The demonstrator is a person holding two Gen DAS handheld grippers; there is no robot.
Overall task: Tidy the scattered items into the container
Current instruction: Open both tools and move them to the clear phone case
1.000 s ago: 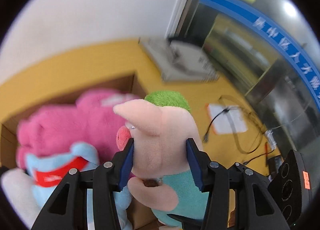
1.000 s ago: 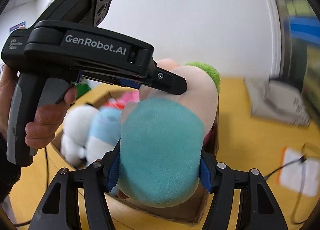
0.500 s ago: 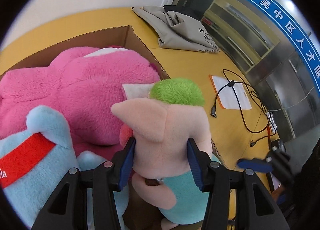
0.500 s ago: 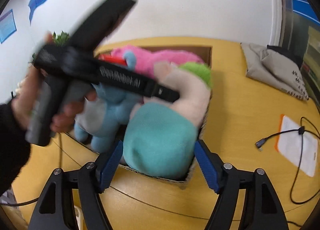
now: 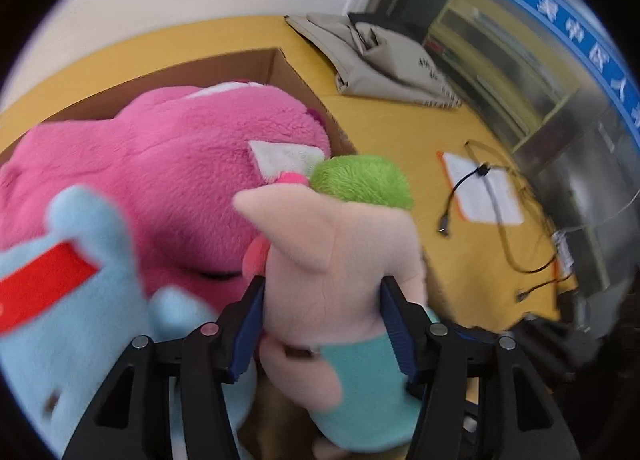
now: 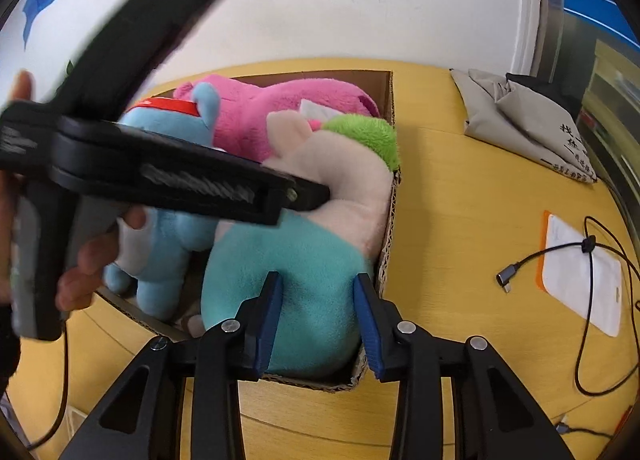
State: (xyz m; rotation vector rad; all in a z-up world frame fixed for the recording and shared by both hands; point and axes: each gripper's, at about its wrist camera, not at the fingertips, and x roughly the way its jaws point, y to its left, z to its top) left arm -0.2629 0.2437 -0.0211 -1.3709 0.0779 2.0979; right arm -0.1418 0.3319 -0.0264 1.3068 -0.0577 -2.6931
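My left gripper [image 5: 322, 296] is shut on the head of a pink pig plush [image 5: 344, 260] with green hair and a teal body, holding it in the near right corner of the cardboard box [image 6: 390, 196]. The pig plush also shows in the right wrist view [image 6: 296, 260]. My right gripper [image 6: 318, 292] is open, its fingers astride the teal body and apart from it. The box also holds a pink bear plush [image 5: 160, 180] and a light blue plush [image 5: 84, 300] with a red band.
The box stands on a yellow table [image 6: 460, 188]. A folded grey cloth bag [image 6: 528, 120] lies at the far right. A white pouch with orange edge [image 6: 580, 272] and a black cable [image 6: 540, 260] lie to the right of the box.
The pig plush has gone down into the box with my left gripper. My right gripper let go of its teal body, opened wide, then narrowed and drew back.
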